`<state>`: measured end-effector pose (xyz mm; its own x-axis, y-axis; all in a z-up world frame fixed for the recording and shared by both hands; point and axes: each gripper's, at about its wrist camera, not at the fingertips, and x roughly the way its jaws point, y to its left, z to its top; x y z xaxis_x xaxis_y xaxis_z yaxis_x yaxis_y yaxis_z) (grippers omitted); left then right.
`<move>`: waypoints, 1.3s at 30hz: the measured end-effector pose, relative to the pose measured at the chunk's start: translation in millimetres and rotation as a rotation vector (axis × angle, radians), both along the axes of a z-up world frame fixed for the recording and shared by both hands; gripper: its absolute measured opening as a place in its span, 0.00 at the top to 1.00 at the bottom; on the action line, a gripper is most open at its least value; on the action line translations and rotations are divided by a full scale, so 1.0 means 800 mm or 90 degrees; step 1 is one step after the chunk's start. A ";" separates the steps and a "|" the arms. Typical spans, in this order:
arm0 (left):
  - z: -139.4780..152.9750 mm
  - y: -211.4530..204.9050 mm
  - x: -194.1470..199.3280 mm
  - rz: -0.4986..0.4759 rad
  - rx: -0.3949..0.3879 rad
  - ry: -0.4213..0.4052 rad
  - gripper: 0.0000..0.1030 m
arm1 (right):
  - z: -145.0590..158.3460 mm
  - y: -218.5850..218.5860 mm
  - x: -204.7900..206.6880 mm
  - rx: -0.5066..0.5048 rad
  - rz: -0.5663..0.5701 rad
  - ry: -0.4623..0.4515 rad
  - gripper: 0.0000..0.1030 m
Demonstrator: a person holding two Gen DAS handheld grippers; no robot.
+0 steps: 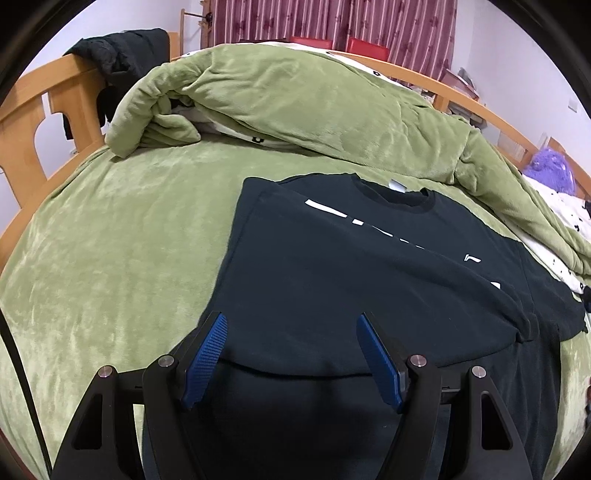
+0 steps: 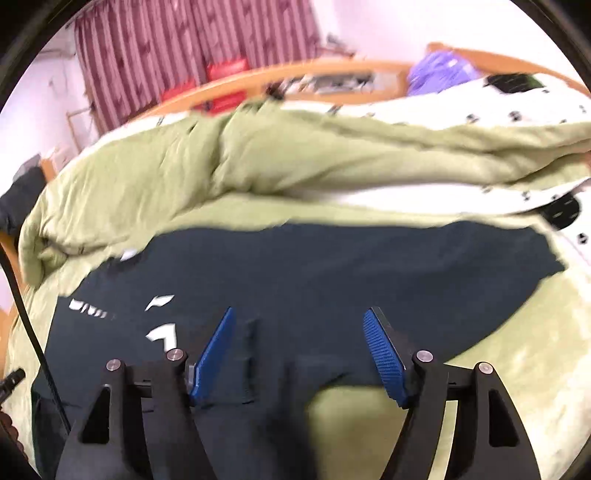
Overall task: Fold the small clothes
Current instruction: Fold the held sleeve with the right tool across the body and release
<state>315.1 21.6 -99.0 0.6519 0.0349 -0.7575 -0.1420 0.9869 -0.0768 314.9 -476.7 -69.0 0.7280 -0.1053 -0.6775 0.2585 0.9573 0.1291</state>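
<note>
My left gripper [image 1: 291,325] hangs over the black T-shirt [image 1: 332,266], its 2 blue pads [image 1: 207,354] spread wide with nothing pinched between them; the shirt lies flat on the green bedspread [image 1: 110,240], its left side already folded inward over the body. This sharp view alone shows the round collar [image 1: 402,195] with a pale tag [image 1: 397,185] inside it, too small to read, and the dark garment [image 1: 122,55] draped over the wooden bed frame [image 1: 55,96]. My right gripper [image 2: 299,321] also stands spread, empty, above the shirt's other side, and its blurred view alone shows the unfolded sleeve [image 2: 498,258] reaching out toward the white dotted bedding [image 2: 424,110]. White print [image 2: 160,301] crosses the chest, but I cannot make out any word or brand in either view. A rumpled green quilt [image 1: 295,96] is heaped just behind the shirt. Red boxes [image 1: 365,48] sit beyond the frame before a striped curtain [image 1: 280,18]; what they contain is not visible. A purple fluffy thing [image 2: 439,70] rests at the bed's far end.
</note>
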 end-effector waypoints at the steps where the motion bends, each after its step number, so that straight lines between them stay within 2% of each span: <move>1: -0.001 -0.003 0.001 -0.001 0.004 -0.001 0.31 | 0.001 -0.020 -0.003 -0.009 -0.013 0.008 0.31; 4: -0.003 -0.008 0.006 -0.003 0.011 -0.007 0.30 | -0.011 -0.077 -0.007 -0.015 -0.057 0.042 0.31; 10: -0.015 -0.012 0.014 0.000 -0.007 -0.005 0.28 | -0.060 -0.180 -0.017 0.005 -0.134 0.071 0.31; 17: -0.025 -0.011 0.023 0.011 0.044 -0.004 0.27 | -0.132 -0.253 0.001 0.045 -0.184 0.101 0.31; 23: -0.030 -0.013 0.031 0.015 0.071 -0.003 0.27 | -0.138 -0.286 0.019 0.072 -0.219 0.075 0.31; 25: -0.033 -0.014 0.033 0.014 0.065 0.003 0.27 | -0.135 -0.302 0.026 0.082 -0.234 0.070 0.32; 26: -0.034 -0.014 0.034 0.012 0.063 0.005 0.27 | -0.136 -0.312 0.028 0.093 -0.246 0.063 0.34; 27: -0.034 -0.016 0.034 0.011 0.065 0.005 0.27 | -0.136 -0.317 0.029 0.096 -0.251 0.062 0.52; 28: -0.033 -0.017 0.034 0.009 0.068 0.004 0.27 | -0.136 -0.320 0.032 0.091 -0.249 0.067 0.84; 29: -0.032 -0.018 0.033 0.007 0.074 0.001 0.27 | -0.134 -0.322 0.034 0.088 -0.240 0.069 0.93; 31: -0.029 -0.019 0.032 0.008 0.072 -0.001 0.27 | -0.122 -0.317 0.031 0.065 -0.234 0.056 0.94; 34: -0.022 -0.013 0.029 0.012 0.043 -0.007 0.27 | -0.089 -0.300 0.024 0.020 -0.228 0.030 0.94; 39: -0.010 -0.003 0.020 0.014 0.007 -0.027 0.27 | -0.003 -0.243 0.019 -0.054 -0.175 -0.024 0.94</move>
